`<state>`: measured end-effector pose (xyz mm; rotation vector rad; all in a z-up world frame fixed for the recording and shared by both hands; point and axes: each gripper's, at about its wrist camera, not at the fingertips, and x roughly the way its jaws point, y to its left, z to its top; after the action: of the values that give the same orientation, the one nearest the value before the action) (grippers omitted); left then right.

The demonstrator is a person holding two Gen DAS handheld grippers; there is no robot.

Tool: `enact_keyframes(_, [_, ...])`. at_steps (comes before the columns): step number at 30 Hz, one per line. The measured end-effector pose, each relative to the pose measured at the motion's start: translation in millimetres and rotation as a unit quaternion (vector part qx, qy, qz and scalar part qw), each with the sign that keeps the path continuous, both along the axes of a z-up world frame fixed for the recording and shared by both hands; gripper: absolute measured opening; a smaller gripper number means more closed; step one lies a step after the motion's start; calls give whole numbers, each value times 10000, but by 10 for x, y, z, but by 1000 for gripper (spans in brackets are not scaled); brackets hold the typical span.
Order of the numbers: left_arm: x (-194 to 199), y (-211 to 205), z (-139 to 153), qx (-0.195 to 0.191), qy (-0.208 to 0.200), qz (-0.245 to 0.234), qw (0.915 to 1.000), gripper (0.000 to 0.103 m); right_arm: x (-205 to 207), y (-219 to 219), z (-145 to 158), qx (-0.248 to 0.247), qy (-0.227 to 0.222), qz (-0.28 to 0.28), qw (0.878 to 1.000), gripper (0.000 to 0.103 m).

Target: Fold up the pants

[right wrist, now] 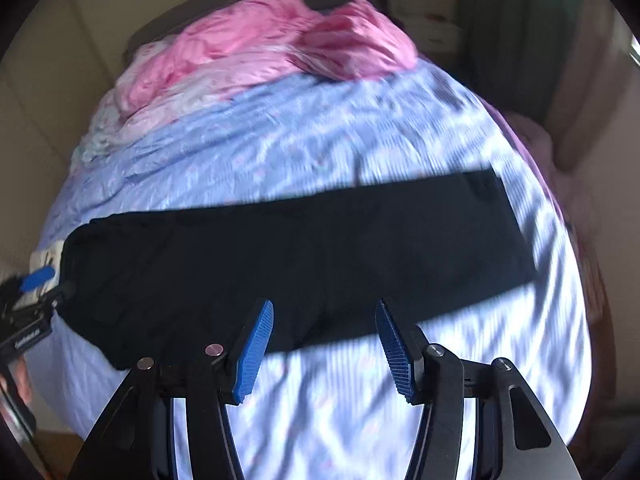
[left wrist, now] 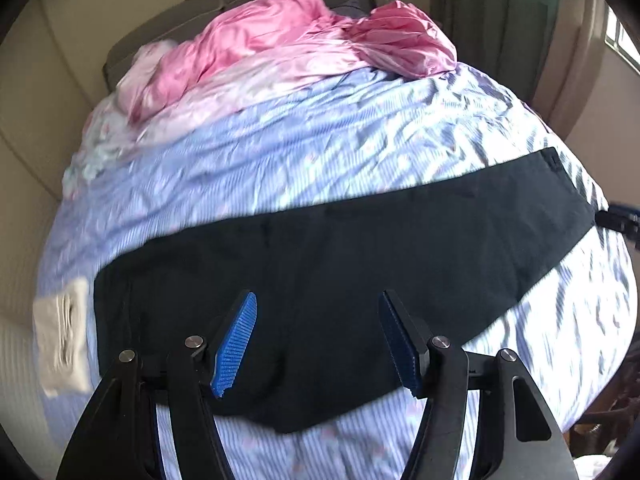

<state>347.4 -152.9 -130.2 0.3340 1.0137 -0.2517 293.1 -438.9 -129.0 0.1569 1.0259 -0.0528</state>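
Black pants [left wrist: 340,264] lie flat across the bed in a long band, folded lengthwise, wider at the left and narrower at the right. They show in the right wrist view too [right wrist: 300,248]. My left gripper [left wrist: 318,340] is open and empty, above the wide left part of the pants. My right gripper [right wrist: 326,344] is open and empty, over the pants' near edge around the middle. The left gripper also shows at the far left of the right wrist view [right wrist: 36,280]. The right gripper shows at the right edge of the left wrist view [left wrist: 620,220].
The bed has a wrinkled light blue striped sheet [left wrist: 320,152]. A crumpled pink blanket [left wrist: 280,48] lies at the far end. A small white cloth [left wrist: 60,336] lies beside the pants' left end. A wall runs along the left, a curtain at far right.
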Motion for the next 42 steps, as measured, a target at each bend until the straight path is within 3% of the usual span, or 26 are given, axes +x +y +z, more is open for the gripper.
enact_keyframes(7, [772,-105,-203,482,216,-371,9979,67,848,124,-108,-198,-26,834,9963,55])
enact_keyframes(10, [1075,-99,-379,697,347,-481,9958,67,1062,80,-242,-345,-23,667,9972,55])
enact_keyframes(14, [1342,-214,-625,770,626,-546,9936,67,1215,-216,-437,-409,-14,-117,9991,55])
enact_keyframes(18, [1365,-537,-710,441,695,-563,9950,67,1211,-696,-558,-395,-62,-865,9955,55])
enact_keyframes(21, [1356,-878,-738,8,736,-556,9957,67,1219,-1093,-622,-400,-46,-1033,9938,55])
enact_keyframes(26, [1324,-1556,-823,-177,796,-659,9945,67,1197,-1722,-700,-327,-96,-885,9955,55])
enact_keyframes(33, [1278,-2292,-923,-548,956,-541,9924,67,1199,-2401,-913,218,164,-742,9969,55])
enact_keyframes(42, [1271,-2597,-1025,-386,1023,-539,9925,67,1359,-2620,-1320,325,615,-386,9968,47])
